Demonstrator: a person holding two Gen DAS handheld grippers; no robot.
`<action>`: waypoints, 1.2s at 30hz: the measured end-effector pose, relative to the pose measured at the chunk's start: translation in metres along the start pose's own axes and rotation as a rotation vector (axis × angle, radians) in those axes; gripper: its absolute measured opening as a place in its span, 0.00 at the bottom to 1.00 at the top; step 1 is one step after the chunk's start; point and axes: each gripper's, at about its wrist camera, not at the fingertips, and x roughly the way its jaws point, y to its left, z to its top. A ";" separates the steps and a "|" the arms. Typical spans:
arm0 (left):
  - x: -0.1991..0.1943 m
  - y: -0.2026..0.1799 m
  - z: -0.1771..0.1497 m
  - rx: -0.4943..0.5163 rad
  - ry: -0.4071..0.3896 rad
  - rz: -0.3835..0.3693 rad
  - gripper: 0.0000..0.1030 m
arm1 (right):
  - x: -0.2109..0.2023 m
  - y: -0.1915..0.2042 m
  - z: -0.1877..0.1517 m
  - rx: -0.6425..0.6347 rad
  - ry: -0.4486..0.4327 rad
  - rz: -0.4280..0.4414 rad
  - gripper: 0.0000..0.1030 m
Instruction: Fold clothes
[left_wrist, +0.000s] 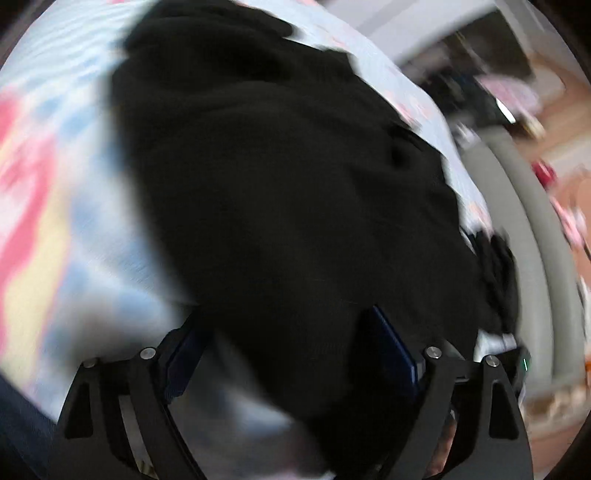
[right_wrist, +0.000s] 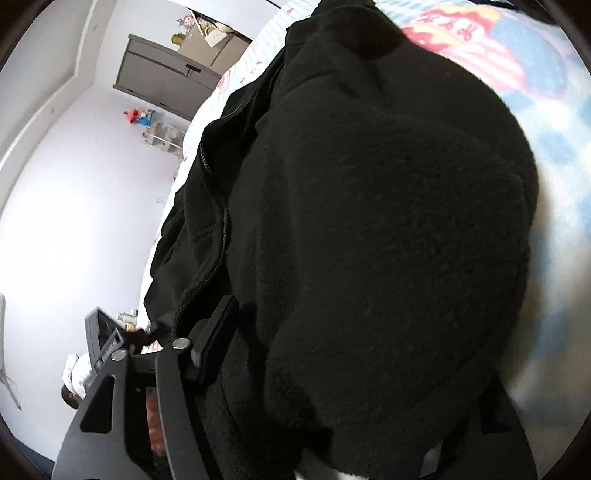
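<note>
Black fleece garment (left_wrist: 280, 192) lies on a bed cover (left_wrist: 74, 229) with a light blue, pink and yellow pattern, and it fills the middle of both views. In the left wrist view the left gripper (left_wrist: 291, 350) has its two fingers apart, one on the left and one on the right, and a thick fold of the black cloth goes down between them; the picture is blurred, so I cannot tell if the blue pads really press the cloth. In the right wrist view the garment is bunched over the right gripper (right_wrist: 332, 350). Only its left finger (right_wrist: 218, 328) shows, touching the cloth, and the right one is hidden under the fleece, so how far this one is open cannot be seen. A zipper (right_wrist: 218, 206) runs along the left edge of the garment. At far left stand a white wall (right_wrist: 74, 206) and a grey cabinet (right_wrist: 162, 77).
</note>
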 end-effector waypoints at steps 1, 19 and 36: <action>-0.009 -0.006 0.001 0.044 -0.010 -0.042 0.64 | -0.007 0.005 0.004 0.005 0.008 0.015 0.30; 0.007 0.034 -0.010 -0.070 0.037 -0.229 0.87 | -0.001 -0.031 0.009 0.098 -0.008 0.097 0.31; -0.048 0.009 0.003 0.010 -0.149 -0.047 0.05 | -0.048 0.035 0.017 -0.052 -0.118 -0.032 0.04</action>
